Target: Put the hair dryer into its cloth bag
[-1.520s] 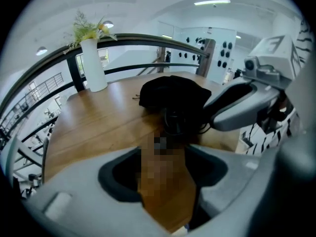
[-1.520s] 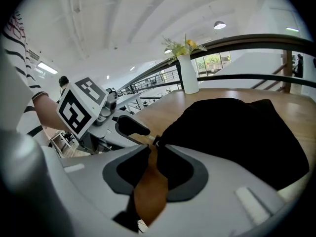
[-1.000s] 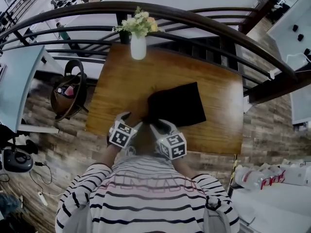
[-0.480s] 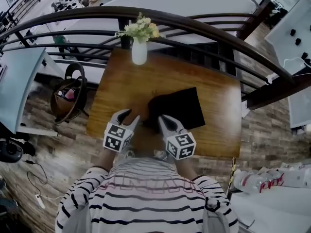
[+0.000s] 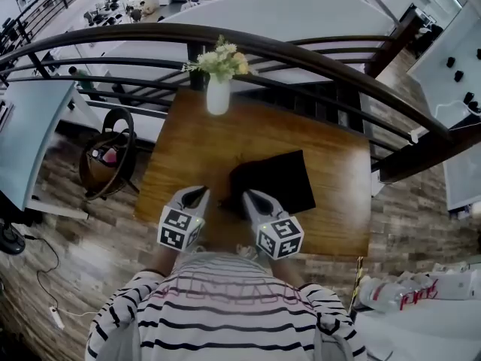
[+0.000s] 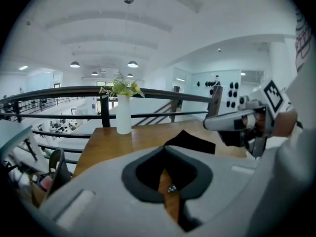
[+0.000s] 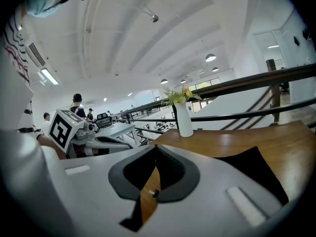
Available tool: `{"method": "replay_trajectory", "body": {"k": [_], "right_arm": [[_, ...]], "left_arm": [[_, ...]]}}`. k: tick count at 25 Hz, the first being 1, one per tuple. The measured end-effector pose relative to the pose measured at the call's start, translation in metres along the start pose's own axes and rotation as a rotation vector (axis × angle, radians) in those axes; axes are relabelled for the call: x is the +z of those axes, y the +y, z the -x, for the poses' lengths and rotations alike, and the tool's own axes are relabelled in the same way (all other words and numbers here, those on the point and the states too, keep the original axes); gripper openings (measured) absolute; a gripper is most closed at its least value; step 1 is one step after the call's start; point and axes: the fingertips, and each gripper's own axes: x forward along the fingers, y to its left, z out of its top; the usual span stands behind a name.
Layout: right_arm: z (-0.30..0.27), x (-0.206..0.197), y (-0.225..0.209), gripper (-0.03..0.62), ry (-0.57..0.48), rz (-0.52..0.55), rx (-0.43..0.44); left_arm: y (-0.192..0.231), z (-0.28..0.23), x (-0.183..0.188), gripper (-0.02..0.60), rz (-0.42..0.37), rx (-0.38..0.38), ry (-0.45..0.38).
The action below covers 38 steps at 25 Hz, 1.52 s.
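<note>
Wooden table (image 5: 180,149) holds everything, and the work on it looks all but finished. At the left, the left gripper (image 5: 200,193) hangs above the near edge. Its jaws have just closed with nothing between them, and the tips are pressed together over bare wood. Just right of it, the right gripper (image 5: 249,197) is likewise clenched and empty, near the bag's near left corner. The bag (image 5: 278,177) lies flat and dark right of centre, well inside the table's edges. No dryer shows anywhere outside it. It is probably inside already, though the black cloth gives away too little shape to be sure. The step in hand therefore reads as backing off. To do it well, draw both grippers up and toward the body, keeping the tips clear so neither snags the cloth and drags the bag along. Then look over the bag's mouth to see that it is shut, that no cord or nozzle pokes out, and that the bag rests steady.
</note>
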Motion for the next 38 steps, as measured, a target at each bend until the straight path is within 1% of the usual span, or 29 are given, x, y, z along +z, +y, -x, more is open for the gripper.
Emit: {"method": "replay_trajectory", "body": {"k": [4,12,17,29,38], "right_arm": [[0.003,-0.003,0.004,0.0,0.016,0.002,0.007],[0.013,-0.012,0.002,0.0,0.053,0.015,-0.015],[0.012,-0.012,0.001,0.0,0.053,0.034,-0.033],[0.01,-0.01,0.0,0.0,0.054,0.046,-0.038],[0.013,-0.009,0.001,0.0,0.053,0.05,-0.037]], "left_arm": [[-0.003,0.004,-0.003,0.004,0.014,-0.012,-0.009],[-0.012,0.008,-0.008,0.003,0.027,-0.039,0.006],[-0.015,0.009,-0.008,0.003,0.035,-0.051,0.001],[-0.016,0.006,-0.01,0.003,0.044,-0.05,0.005],[-0.02,0.009,-0.007,0.003,0.036,-0.042,-0.007]]}}
